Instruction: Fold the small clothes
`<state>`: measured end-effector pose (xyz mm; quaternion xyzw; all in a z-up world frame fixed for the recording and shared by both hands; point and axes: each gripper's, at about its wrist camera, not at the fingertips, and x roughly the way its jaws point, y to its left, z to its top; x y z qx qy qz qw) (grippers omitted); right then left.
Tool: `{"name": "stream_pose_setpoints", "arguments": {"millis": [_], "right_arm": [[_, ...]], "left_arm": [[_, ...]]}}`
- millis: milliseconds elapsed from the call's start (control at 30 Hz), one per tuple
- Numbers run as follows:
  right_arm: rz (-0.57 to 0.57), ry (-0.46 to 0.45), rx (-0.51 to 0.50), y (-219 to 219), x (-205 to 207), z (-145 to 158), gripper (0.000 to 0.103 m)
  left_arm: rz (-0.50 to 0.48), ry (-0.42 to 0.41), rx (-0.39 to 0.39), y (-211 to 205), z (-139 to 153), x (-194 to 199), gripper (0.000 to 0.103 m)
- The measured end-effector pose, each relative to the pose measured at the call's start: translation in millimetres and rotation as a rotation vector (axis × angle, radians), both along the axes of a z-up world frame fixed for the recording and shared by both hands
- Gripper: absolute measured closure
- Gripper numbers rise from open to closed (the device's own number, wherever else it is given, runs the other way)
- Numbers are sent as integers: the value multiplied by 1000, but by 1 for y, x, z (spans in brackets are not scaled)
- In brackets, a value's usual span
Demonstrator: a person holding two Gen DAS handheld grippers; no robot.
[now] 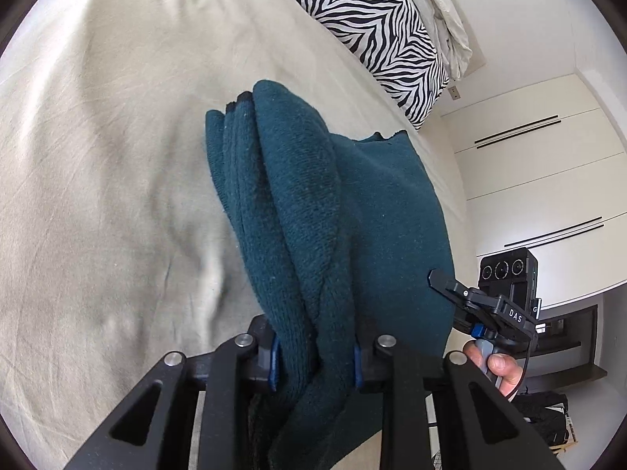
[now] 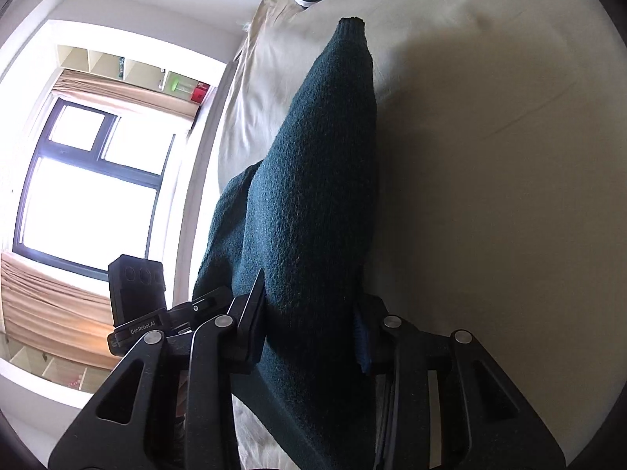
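A dark teal knitted garment [image 1: 313, 203] hangs folded in thick layers above the beige bed sheet [image 1: 98, 196]. My left gripper [image 1: 315, 360] is shut on a bunched edge of it, blue pads pressing from both sides. In the right wrist view the same teal garment [image 2: 313, 196] stretches away from my right gripper [image 2: 309, 333], which is shut on its near edge. The right gripper [image 1: 450, 286] also shows in the left wrist view, at the cloth's right side, held by a hand [image 1: 497, 368]. The other gripper's body [image 2: 137, 297] appears at the left in the right wrist view.
A zebra-striped pillow [image 1: 376, 31] lies at the head of the bed, with a crumpled pale cover [image 1: 443, 11] behind it. White wardrobe doors [image 1: 540, 180] stand to the right. A bright window with beige curtains [image 2: 86, 180] is on the other side of the bed.
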<state>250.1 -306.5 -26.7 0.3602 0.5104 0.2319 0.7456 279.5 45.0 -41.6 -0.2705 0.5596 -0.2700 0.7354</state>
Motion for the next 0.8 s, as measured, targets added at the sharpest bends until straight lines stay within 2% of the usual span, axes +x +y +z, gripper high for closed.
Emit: {"name": "stream_pose_setpoints", "arguments": {"millis": [100, 233, 300, 367, 400, 467, 533, 600, 667, 733, 800], "right_arm": [[-25, -16, 5, -26, -20, 9, 70], [-91, 3, 26, -69, -47, 3, 69], [-115, 31, 29, -86, -56, -9, 69], [-115, 72, 31, -97, -62, -31, 68], [-115, 94, 27, -100, -65, -47, 65], [-151, 56, 98, -110, -72, -63, 63], [-167, 27, 116, -115, -77, -58, 62], [-189, 41, 87, -120, -80, -49, 60], [-251, 9, 8, -129, -87, -30, 58], [-286, -52, -71, -132, -96, -2, 58], [-233, -134, -26, -122, -99, 25, 58]], "left_arm": [[-42, -37, 27, -28, 11, -10, 75], [-85, -16, 33, -67, 1, -26, 75], [-96, -2, 44, -82, -11, -34, 75], [-93, 5, 88, -92, -30, -37, 74], [-81, 10, 103, -95, -39, -36, 70], [-57, 20, 44, -91, -54, -36, 66], [-47, 5, 0, -86, -55, -39, 66], [-42, 1, -5, -82, -53, -41, 63], [-22, -22, 45, -79, -44, -46, 62], [10, -89, 136, -75, -25, -52, 59], [53, -174, 205, -74, -4, -61, 59]]}}
